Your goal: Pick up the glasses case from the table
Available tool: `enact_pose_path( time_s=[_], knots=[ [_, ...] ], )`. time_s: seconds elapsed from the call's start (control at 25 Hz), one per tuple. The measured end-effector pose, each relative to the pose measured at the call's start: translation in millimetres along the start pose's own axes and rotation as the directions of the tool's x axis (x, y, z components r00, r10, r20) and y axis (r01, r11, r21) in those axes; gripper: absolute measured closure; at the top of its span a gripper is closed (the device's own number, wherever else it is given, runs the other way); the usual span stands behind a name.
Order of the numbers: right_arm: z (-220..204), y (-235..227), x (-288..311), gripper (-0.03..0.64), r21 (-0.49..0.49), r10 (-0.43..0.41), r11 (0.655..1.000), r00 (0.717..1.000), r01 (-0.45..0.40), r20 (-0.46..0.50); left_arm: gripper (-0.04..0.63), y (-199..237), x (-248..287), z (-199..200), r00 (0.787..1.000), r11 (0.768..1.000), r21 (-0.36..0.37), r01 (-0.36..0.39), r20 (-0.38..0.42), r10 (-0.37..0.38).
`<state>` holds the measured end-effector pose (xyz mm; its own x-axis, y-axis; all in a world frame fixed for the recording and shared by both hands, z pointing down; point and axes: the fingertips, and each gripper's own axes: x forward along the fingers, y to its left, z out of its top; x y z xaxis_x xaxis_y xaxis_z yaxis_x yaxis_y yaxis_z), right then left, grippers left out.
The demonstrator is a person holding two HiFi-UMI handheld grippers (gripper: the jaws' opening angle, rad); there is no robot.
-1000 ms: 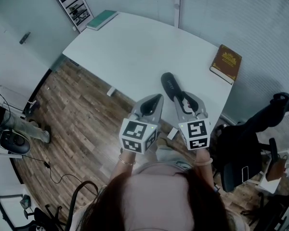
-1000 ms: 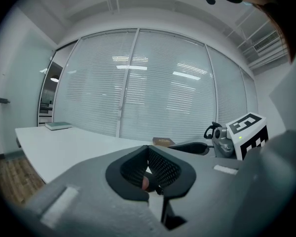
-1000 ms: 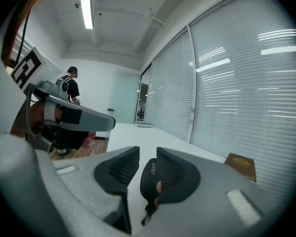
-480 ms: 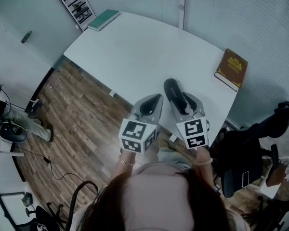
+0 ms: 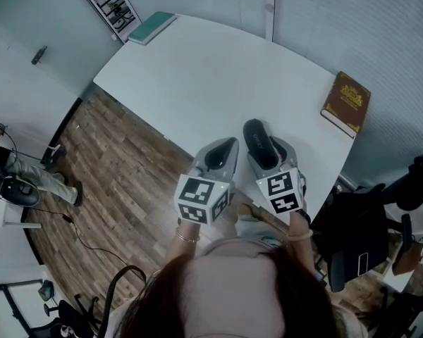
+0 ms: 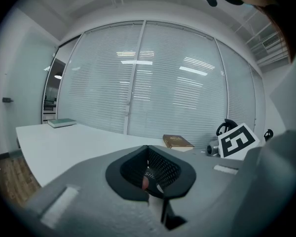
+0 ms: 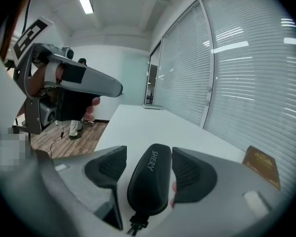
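Note:
The black glasses case (image 5: 257,134) lies on the white table (image 5: 197,69) near its front right edge. My right gripper (image 5: 266,146) reaches over that edge, and the case (image 7: 149,179) sits lengthwise between its pads. A gap shows at the left pad; the right pad is close against the case. Its jaws have just been opening, and the right gripper (image 7: 149,157) stands open around the case. My left gripper (image 5: 228,145) hovers just left of it, shut on nothing. Past the left gripper (image 6: 149,154), part of the case shows.
A brown book (image 5: 347,103) lies at the table's right edge and a green book (image 5: 151,28) at its far left corner. A black chair (image 5: 359,238) stands to the right of me. Wooden floor (image 5: 120,182) lies left of the table, where a person (image 7: 79,117) stands.
The right gripper has moved forward and down; its jaws have widened and now flank the case, which earlier lay ahead of its tips. The left gripper has edged forward too.

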<state>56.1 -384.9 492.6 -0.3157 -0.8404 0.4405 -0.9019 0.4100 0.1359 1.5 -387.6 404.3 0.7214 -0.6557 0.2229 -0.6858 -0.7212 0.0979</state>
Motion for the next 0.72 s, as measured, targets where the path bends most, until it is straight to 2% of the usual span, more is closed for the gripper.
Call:
enact_pose_path(
  time_s=[0.4, 0.72],
  knots=[
    [-28, -5, 26, 0.285, 0.008, 0.019, 1.000, 0.991, -0.018, -0.133, 0.591, 12, 19, -7, 0.999, 1.000, -0.006, 0.010, -0.038, -0.010],
    [-48, -7, 38, 0.258, 0.033, 0.022, 0.999, 0.980, -0.015, -0.197, 0.591, 16, 30, -14, 0.998, 1.000, -0.012, 0.026, -0.061, -0.027]
  ],
)
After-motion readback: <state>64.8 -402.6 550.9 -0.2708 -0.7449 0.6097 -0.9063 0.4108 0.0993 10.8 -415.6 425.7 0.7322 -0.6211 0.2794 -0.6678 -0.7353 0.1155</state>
